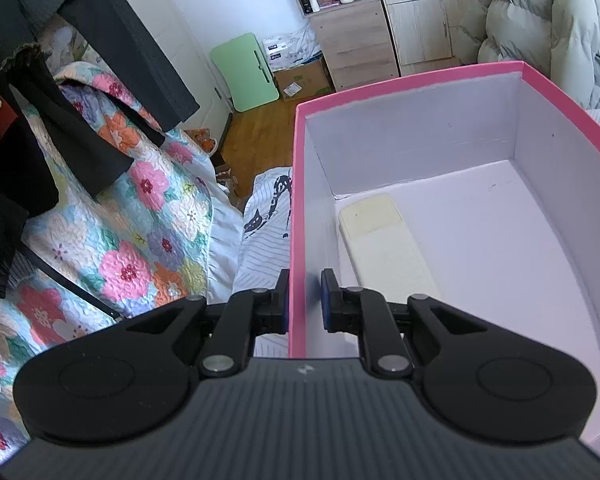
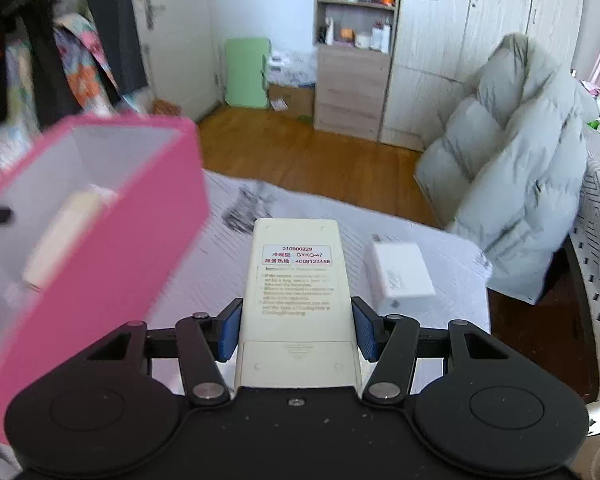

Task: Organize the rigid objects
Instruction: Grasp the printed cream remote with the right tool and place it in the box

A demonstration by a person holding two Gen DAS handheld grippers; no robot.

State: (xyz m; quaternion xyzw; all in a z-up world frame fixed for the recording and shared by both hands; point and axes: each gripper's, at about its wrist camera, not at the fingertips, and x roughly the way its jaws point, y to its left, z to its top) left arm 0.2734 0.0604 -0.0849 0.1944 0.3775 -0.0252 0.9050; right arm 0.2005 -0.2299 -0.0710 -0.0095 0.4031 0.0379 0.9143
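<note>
My left gripper (image 1: 305,300) is shut on the left wall of a pink box (image 1: 420,76) with a white inside. A cream remote (image 1: 384,240) lies flat on the box floor by that wall. In the right wrist view the pink box (image 2: 148,240) is lifted and tilted at the left, blurred, with the cream remote (image 2: 68,232) inside. My right gripper (image 2: 296,332) is shut on a second cream remote (image 2: 296,292), held back side up with its label showing. A white charger block (image 2: 400,272) lies on the bed to the right.
A striped white bedsheet (image 2: 440,240) covers the bed below. A floral quilt (image 1: 140,220) and dark hanging clothes (image 1: 100,60) are at the left. A grey puffer jacket (image 2: 520,168) hangs over a chair at the right. Wooden floor and cabinets lie beyond.
</note>
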